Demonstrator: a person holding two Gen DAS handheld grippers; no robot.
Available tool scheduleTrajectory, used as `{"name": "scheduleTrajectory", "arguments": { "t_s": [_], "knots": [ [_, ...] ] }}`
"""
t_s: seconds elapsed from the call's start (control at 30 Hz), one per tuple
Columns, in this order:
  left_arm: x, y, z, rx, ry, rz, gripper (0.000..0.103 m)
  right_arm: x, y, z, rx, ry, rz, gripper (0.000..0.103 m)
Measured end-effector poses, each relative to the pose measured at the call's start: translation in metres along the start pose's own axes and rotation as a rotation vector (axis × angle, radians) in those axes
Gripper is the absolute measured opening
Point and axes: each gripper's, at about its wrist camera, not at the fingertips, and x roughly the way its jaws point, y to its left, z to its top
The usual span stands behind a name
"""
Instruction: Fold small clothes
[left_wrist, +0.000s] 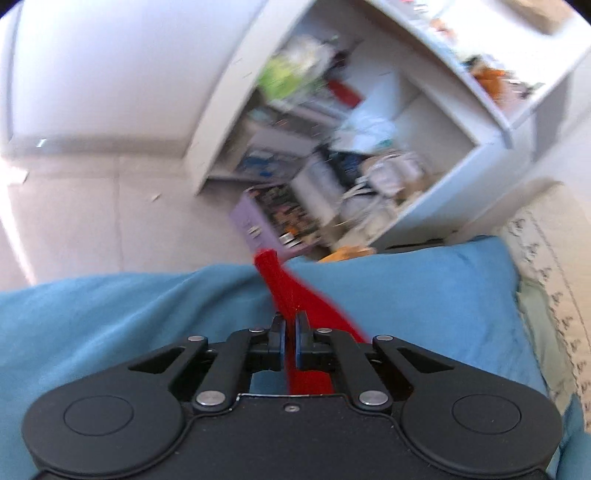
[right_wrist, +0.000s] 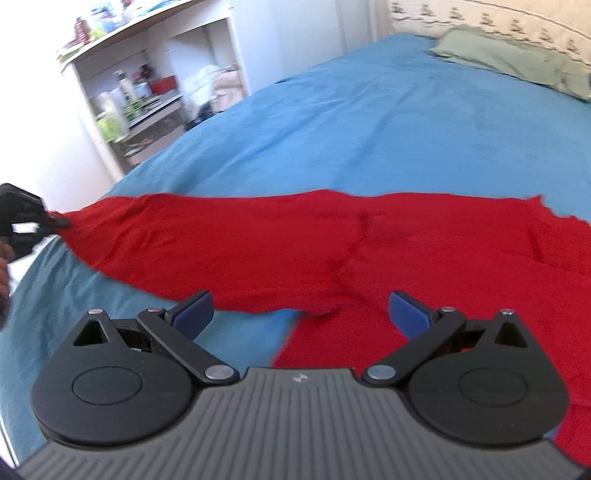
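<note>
A red garment (right_wrist: 332, 243) lies spread across the blue bedsheet (right_wrist: 369, 122). In the left wrist view my left gripper (left_wrist: 290, 325) is shut on a bunched corner of the red garment (left_wrist: 284, 284), which sticks up past the pads and trails off to the right. The right wrist view shows that same left gripper (right_wrist: 55, 221) at the far left, pinching the garment's stretched left end. My right gripper (right_wrist: 301, 310) stands open low over the garment's near edge, its blue pads (right_wrist: 406, 314) wide apart with nothing pressed between them.
A white shelf unit (left_wrist: 369, 147) crammed with bottles, boxes and cloths stands beyond the bed's edge, above a pale floor (left_wrist: 92, 206). A green pillow (right_wrist: 509, 62) and a patterned cover (right_wrist: 498, 22) lie at the bed's far right.
</note>
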Motion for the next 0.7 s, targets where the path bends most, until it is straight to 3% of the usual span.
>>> {"name": "scheduleTrajectory", "arguments": {
  "t_s": [0.23,0.4,0.57,0.7],
  "knots": [
    [-0.037,-0.101,-0.022,0.181,-0.053,-0.178,0.004,-0.007,-0.066,0.003,0.082,-0.003,-0.269,0.103],
    [-0.051,-0.186,-0.072,0.319,-0.006,-0.338,0.004,-0.026,-0.125,0.000,0.202,-0.016,-0.330,0.103],
    [-0.059,-0.275,-0.154,0.430,0.120,-0.510,0.004,-0.060,-0.174,-0.011,0.262,-0.034,-0.384,0.103],
    [-0.065,-0.337,-0.241,0.535,0.247,-0.624,0.004,-0.089,-0.216,-0.025,0.315,-0.044,-0.428,0.103]
  ]
}}
